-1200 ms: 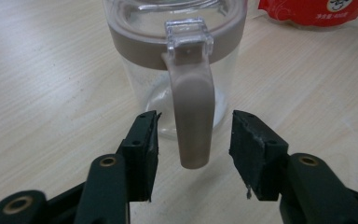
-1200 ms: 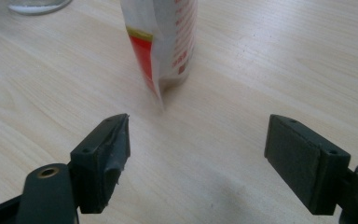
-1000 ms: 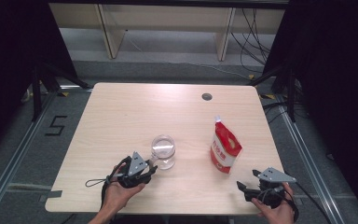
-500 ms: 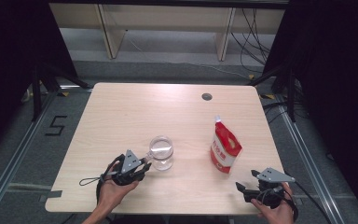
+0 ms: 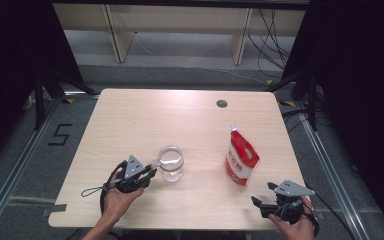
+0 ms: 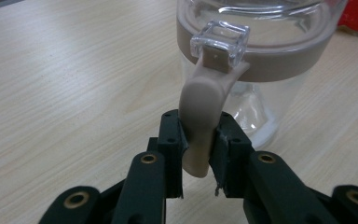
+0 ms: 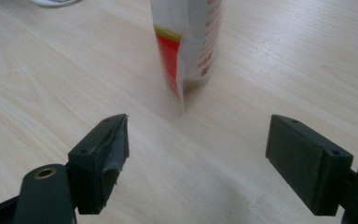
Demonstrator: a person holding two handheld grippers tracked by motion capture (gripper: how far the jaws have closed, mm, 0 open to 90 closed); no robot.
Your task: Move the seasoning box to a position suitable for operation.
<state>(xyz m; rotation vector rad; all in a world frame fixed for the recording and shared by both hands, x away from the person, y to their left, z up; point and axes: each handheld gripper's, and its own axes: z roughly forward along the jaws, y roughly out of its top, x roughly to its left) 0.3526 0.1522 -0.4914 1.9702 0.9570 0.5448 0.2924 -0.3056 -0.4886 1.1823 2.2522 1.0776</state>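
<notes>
Red-and-white pouch (image 5: 242,159) upright on the desk (image 5: 145,120), right half, nearer the front edge. Small dark round hole (image 5: 222,103) near the back edge, right of centre. Pale shelving (image 5: 180,20) and loose cables (image 5: 272,35) beyond the desk.

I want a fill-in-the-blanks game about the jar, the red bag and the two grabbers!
1. The left gripper has just been closing its jaws, which now pinch the beige ____ of the clear jar.
2. The red and white pouch stands ____ on the wooden table.
3. The right gripper holds its jaws wide ____ with nothing between them.
4. In the high view, the pouch is to the ____ of the jar.

Missing words: handle; upright; open; right
</notes>
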